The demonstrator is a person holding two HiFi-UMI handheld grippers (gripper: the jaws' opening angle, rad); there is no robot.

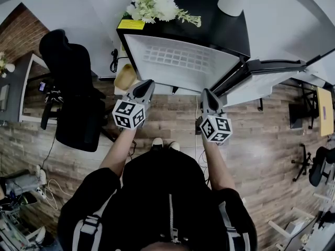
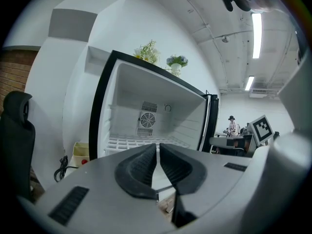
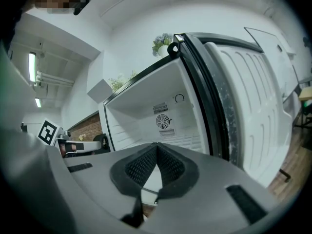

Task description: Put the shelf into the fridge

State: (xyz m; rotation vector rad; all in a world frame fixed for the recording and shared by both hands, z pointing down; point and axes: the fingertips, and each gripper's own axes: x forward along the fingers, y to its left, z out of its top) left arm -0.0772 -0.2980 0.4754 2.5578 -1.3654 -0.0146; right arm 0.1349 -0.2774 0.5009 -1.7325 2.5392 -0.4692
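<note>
The white shelf (image 1: 183, 61), with a grid of slots at its far part, lies flat and sticks out of the open black mini fridge (image 1: 220, 25). My left gripper (image 1: 148, 83) and right gripper (image 1: 205, 93) are both at its front edge, left and right of the middle. In the left gripper view the shut left gripper (image 2: 157, 145) has a thin white edge between its pads, and the shelf (image 2: 141, 143) reaches into the white fridge interior. The right gripper (image 3: 156, 145) looks the same, shut on the shelf (image 3: 187, 140) edge.
The fridge door (image 1: 267, 80) stands open at the right. Flowers (image 1: 157, 4) sit on the fridge top. A black office chair (image 1: 73, 98) stands left, and a small yellow bin (image 1: 126, 78) with a cable beside it is next to the fridge. A person (image 2: 233, 126) is far off.
</note>
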